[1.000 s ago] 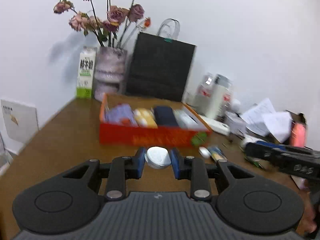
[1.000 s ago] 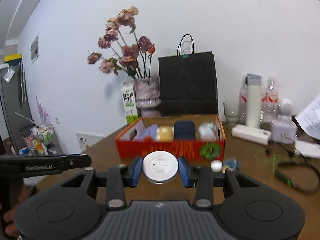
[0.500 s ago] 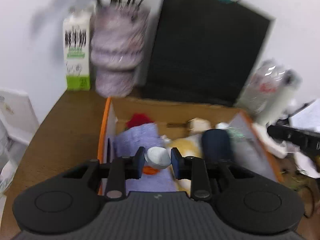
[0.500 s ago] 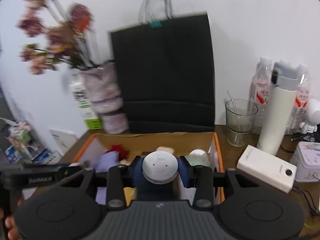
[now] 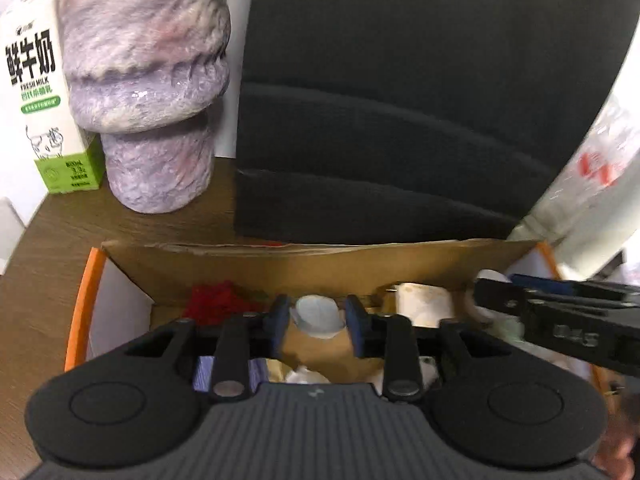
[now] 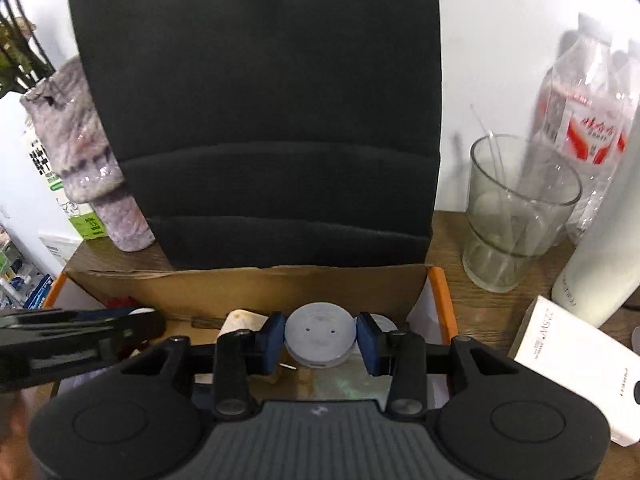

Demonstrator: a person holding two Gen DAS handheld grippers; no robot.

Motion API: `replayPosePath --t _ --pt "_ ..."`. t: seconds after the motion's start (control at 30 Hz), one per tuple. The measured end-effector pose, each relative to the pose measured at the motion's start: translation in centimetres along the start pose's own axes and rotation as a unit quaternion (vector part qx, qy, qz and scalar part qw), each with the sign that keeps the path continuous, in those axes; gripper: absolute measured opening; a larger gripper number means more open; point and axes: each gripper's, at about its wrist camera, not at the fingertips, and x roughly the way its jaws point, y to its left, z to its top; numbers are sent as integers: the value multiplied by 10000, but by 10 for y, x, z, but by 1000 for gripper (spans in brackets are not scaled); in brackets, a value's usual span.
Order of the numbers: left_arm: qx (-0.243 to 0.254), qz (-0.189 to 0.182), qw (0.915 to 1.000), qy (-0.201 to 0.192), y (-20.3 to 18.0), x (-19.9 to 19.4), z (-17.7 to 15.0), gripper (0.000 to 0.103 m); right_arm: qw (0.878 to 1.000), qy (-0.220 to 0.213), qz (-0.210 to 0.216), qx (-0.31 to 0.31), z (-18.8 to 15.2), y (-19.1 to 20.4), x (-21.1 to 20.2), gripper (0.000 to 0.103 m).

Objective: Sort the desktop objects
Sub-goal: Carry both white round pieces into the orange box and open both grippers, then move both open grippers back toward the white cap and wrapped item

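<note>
Both grippers have travelled from the near table edge to above the box (image 6: 442, 296), which now fills the lower view under each camera. My left gripper (image 5: 319, 322) has just been opening its jaws: the pebble (image 5: 318, 316) sits between the pads with gaps on both sides, so I judge it released and dropping into the box. My right gripper (image 6: 320, 340) is clamped on the disc (image 6: 320, 338) across its rim, just inside the box's right wall. Both pieces look light, hard and smooth, likely slippery; the disc is best held across its widest part, as now. Inside the box I see a red thing (image 5: 216, 304) at the back left, a pale block (image 5: 424, 308) at the back and purple cloth (image 5: 206, 372) nearer me. Behind the box stands a black bag (image 6: 256, 120).
</note>
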Motion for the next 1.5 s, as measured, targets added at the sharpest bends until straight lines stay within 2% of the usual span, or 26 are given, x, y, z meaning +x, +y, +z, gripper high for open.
replayPosePath --t 0.07,0.1,0.23,0.43,0.53,0.6,0.73,0.8,0.9,0.97,1.07,1.13,1.17,1.23,1.33,1.5 --pt "87 -90 9999 -72 -2 -2 -1 53 9999 21 73 71 1 -5 2 48" --pt "98 -160 9997 -131 -1 -6 -1 60 9999 -19 80 85 1 -7 0 48" --pt "75 -215 9990 -392 0 -31 7 72 9995 -272 42 127 5 -9 -12 53" --pt "-85 45 9986 -517 0 -82 3 95 9993 -299 44 -225 -5 13 -57 59" --pt "-92 361 9978 -543 -1 -108 -18 100 9977 -524 -5 -421 -19 25 -95 70" --pt "-39 509 9964 -671 -4 -127 -41 102 9952 -793 -95 -572 -38 33 -125 78" --pt "177 614 9930 -989 -14 -173 -105 103 9895 -1127 -222 -878 -89 46 -174 79" --pt "111 485 9924 -1129 -15 -196 -150 103 9862 -1319 -217 -974 -124 50 -198 83" --pt "-201 161 9936 -1102 -12 -216 -219 103 9836 -1502 -138 -994 -184 52 -232 85" --pt "-169 257 9926 -1171 -15 -229 -263 103 9839 -1492 -150 -971 -223 54 -246 86" --pt "332 265 9881 -1478 -16 -249 -322 103 9859 -1471 53 -799 -280 58 -260 91" --pt "434 568 9836 -1657 -14 -257 -354 103 9891 -1323 184 -622 -312 60 -260 91" --pt "443 663 9821 -1704 -13 -262 -366 103 9898 -1270 242 -599 -326 63 -262 91" --pt "535 576 9799 -1836 -12 -272 -386 103 9896 -1236 250 -688 -350 72 -267 91" --pt "444 574 9793 -1888 -12 -281 -401 103 9878 -1278 32 -890 -380 82 -276 91" --pt "282 -50 9843 -1741 -10 -284 -407 103 9882 -1273 -156 -841 -410 82 -288 92"
